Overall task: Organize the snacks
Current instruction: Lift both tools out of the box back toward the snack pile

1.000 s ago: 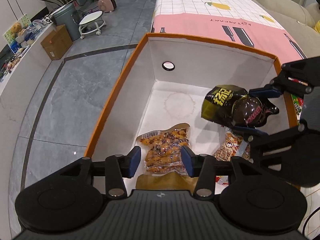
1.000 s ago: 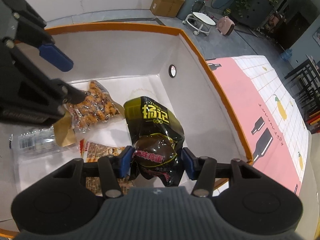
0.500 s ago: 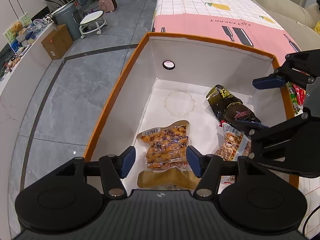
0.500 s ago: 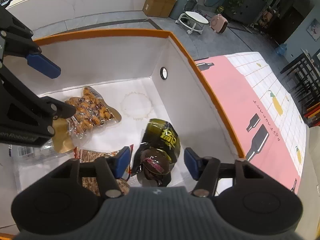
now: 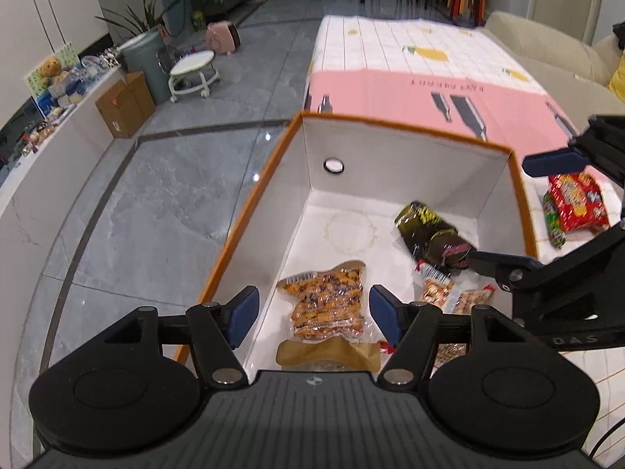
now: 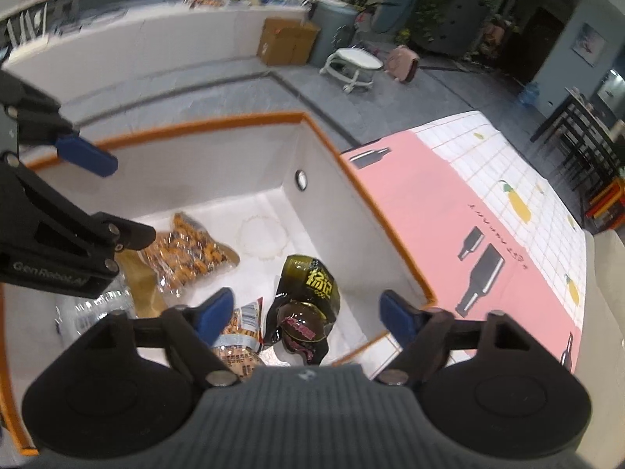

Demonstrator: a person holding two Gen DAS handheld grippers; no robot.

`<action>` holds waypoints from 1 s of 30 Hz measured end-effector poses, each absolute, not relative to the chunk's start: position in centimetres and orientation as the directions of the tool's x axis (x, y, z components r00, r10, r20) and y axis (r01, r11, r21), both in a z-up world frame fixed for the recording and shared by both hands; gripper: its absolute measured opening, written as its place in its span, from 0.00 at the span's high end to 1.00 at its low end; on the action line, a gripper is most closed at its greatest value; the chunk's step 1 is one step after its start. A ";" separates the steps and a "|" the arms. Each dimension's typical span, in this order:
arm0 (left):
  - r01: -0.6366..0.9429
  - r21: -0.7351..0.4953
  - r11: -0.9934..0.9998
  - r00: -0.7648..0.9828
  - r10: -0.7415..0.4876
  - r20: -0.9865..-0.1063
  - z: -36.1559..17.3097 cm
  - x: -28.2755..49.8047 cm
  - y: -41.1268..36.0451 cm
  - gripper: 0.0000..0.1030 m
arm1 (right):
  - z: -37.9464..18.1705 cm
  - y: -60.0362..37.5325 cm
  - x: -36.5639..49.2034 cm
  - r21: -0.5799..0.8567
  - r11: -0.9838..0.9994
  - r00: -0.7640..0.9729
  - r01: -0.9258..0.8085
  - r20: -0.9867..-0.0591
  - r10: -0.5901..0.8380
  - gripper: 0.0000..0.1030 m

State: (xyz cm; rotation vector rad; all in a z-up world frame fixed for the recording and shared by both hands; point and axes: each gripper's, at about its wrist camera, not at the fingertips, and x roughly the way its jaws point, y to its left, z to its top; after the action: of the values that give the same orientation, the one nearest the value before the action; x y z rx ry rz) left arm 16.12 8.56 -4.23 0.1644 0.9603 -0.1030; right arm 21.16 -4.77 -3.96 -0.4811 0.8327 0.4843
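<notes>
The left gripper (image 5: pixel 312 312) hovered over the near end of the orange-rimmed box (image 5: pixel 250 215), jaws spread and empty; the right gripper (image 6: pixel 304 312) hung beside it over the box's right side, jaws likewise released. Below them lay a brown pouch (image 5: pixel 328 353) and a clear pack of orange snacks (image 5: pixel 326 301), a printed packet (image 6: pixel 240 336) just beside. Farther in, the dark green snack bag (image 6: pixel 308 297) rested on the box floor near the right wall. Outside that wall, red and green packets (image 5: pixel 576 201) lay on the pink-checked counter (image 5: pixel 390 86).
</notes>
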 end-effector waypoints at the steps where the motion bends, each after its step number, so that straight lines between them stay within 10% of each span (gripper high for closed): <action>1: 0.156 0.091 0.984 0.581 -0.017 -0.814 -3.8 15.8 8.5 0.26 | -3.6 -5.1 20.9 -0.198 0.798 0.584 -0.569 -0.780 0.223 0.20; 30: 0.223 0.018 0.975 0.715 -0.151 -0.682 1.1 6.0 -0.7 0.10 | -2.0 -17.6 5.7 -0.092 0.908 0.732 -0.409 -0.627 0.266 0.06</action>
State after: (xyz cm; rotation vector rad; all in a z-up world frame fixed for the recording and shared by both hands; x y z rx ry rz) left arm 5.96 -0.73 1.10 0.1013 0.7460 -0.2075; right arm 5.72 -17.56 -2.03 -0.2316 0.6510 0.3752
